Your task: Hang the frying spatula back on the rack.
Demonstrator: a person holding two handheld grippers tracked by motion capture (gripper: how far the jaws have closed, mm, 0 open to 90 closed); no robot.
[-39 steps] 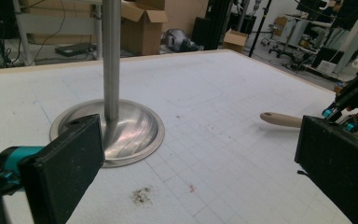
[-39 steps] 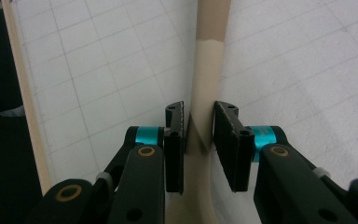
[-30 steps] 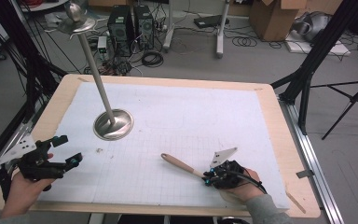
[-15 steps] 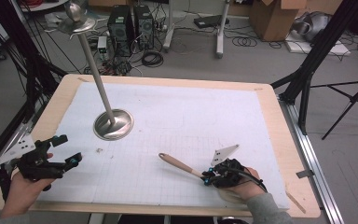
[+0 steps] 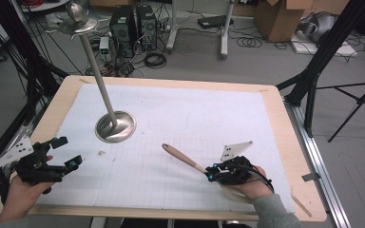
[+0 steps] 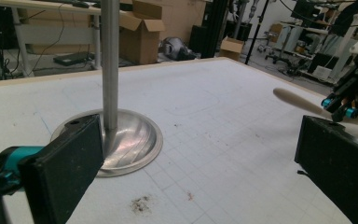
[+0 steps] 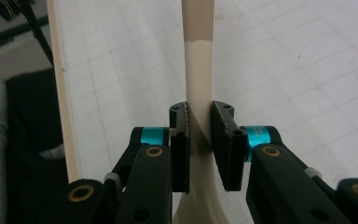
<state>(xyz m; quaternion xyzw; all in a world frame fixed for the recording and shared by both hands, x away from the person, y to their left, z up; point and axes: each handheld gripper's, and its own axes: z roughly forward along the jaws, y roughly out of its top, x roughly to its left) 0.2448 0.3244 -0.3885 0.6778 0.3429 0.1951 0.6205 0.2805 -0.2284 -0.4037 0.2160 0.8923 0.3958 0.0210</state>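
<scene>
My right gripper (image 5: 211, 174) is near the table's front right, shut on a cream utensil (image 5: 183, 158) whose brown handle end points left and away, raised off the mat. In the right gripper view the two pads of my right gripper (image 7: 199, 135) squeeze the utensil's narrow neck (image 7: 199, 70), and the utensil widens below them. At the front left my left gripper (image 5: 69, 152) is open with nothing between its pads. The left gripper view looks through my left gripper (image 6: 203, 140) at the metal stand's round base (image 6: 130, 144) and, at the right, the utensil handle (image 6: 298, 101) and my right gripper (image 6: 342, 105).
A metal stand (image 5: 115, 126) with a thin upright pole (image 5: 97, 80) rises from the left middle of the white gridded mat (image 5: 195, 118). The mat lies on a wooden board (image 5: 285, 128). Its edge (image 7: 60, 93) runs close beside my right gripper. Small specks (image 6: 140, 204) mark the mat near the stand.
The utensil's handle end has tipped slightly up and away from the front edge in my right gripper. My left gripper has not moved.
</scene>
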